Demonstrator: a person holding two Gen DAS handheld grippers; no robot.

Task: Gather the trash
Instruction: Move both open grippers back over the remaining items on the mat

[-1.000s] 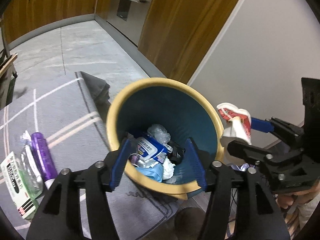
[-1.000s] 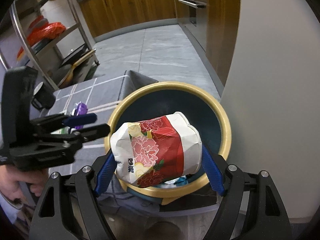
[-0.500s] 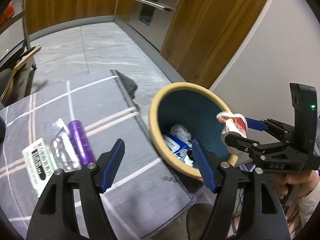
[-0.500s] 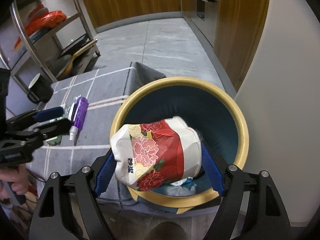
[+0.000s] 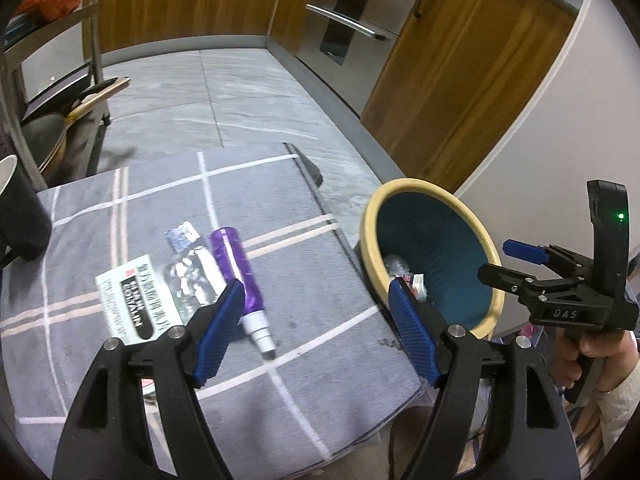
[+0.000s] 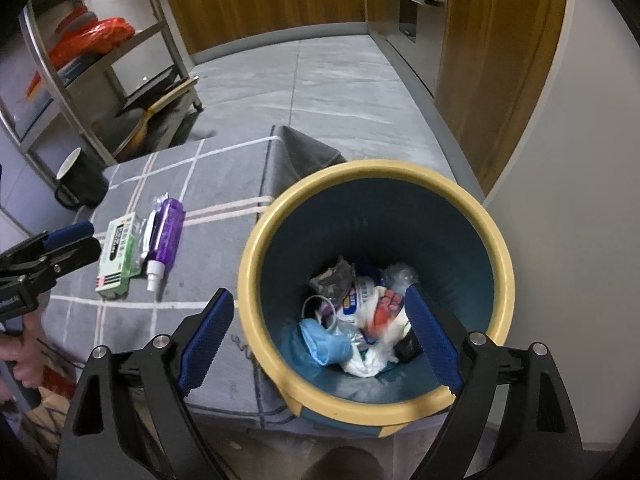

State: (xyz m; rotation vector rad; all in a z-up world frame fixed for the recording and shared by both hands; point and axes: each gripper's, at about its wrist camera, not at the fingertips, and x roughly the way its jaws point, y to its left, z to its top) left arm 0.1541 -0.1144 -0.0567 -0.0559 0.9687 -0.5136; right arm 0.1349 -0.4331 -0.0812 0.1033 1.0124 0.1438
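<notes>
Right gripper (image 6: 316, 336): lower centre of the right wrist view, blue-padded fingers spread wide with nothing between them, above the near rim of the bin; seen side-on at the right edge of the left wrist view (image 5: 516, 260).
Left gripper (image 5: 316, 328): bottom centre of the left wrist view, jaws wide and empty, above the near edge of the table.
Trash bin (image 6: 500, 264): teal with a yellow rim, centre-right of the right wrist view, standing just beside the table's right edge.
Bin contents: a red-and-white floral wrapper (image 6: 384, 308), blurred; a blue glove (image 6: 324, 340); white crumpled paper (image 6: 368, 360); a dark scrap (image 6: 336, 276).
Grey checked cloth (image 5: 280, 380): covers the table, lower left of the left wrist view.
Purple tube (image 5: 236, 268): lying on the cloth, white cap toward the camera, just past the left finger pad.
Clear plastic bottle (image 5: 192, 268): lying touching the tube's left side.
Green-and-white packet (image 5: 132, 300): flat on the cloth, left of the bottle.
Black mug (image 5: 20, 216): left edge of the frame, on the cloth's far corner.
Metal rack (image 6: 100, 80): upper left, on the floor beyond the table.
</notes>
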